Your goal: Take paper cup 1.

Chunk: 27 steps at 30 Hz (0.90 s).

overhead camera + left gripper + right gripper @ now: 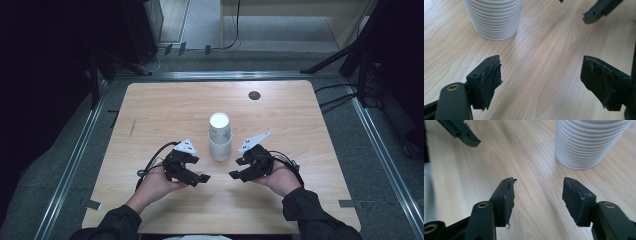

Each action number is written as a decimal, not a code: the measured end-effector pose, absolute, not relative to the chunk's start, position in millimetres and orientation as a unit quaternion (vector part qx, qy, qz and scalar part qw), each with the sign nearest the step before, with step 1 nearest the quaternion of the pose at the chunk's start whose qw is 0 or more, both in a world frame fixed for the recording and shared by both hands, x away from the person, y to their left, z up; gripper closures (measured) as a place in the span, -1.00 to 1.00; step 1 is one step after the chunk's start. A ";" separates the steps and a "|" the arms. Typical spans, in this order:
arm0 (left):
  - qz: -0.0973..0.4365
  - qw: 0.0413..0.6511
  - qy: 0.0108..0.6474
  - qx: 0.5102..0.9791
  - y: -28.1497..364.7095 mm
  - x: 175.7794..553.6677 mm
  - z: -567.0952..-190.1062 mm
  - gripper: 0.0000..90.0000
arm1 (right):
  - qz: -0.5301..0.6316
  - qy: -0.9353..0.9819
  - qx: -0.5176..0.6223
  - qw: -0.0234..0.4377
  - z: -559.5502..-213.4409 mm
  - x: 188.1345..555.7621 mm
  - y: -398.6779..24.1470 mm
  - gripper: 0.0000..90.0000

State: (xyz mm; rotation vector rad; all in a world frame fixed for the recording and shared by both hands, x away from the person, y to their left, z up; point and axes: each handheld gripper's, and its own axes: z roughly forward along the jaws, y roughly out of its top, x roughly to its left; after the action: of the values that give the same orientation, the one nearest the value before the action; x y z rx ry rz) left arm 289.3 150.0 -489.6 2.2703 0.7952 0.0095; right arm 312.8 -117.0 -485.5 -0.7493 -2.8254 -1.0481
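Hovering low over the bench [150,107], I've got the left hand-held gripper [192,176] and the right hand-held gripper [243,171] facing each other at the near side, both with jaws apart and nothing between them. Just beyond them, mid-bench and a touch nearer the right one, stands the stack of white paper cups [220,136], upside down and untouched. By my reckoning nothing's done yet: reaching in, gripping and lifting a cup are all still ahead.
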 end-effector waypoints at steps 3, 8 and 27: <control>0.001 0.364 0.308 0.879 153.5 289.5 -487.1 -0.63 | -0.358 -0.905 -0.231 0.001 -481.8 314.4 -118.4 -0.11; 0.007 0.360 0.311 0.880 157.0 289.8 -484.8 -0.62 | -0.351 -0.908 -0.228 -0.011 -485.2 313.5 -121.2 -0.01; 0.002 0.359 0.324 0.875 169.0 289.3 -484.1 -0.62 | -0.351 -0.908 -0.228 -0.002 -478.9 313.0 -124.3 -0.03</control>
State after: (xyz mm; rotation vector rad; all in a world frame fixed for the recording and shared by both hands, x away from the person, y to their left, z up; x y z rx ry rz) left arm 289.3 169.0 -484.1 2.2584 0.8360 0.0061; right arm 313.0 -124.3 -478.9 -0.7180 -2.8564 -1.1041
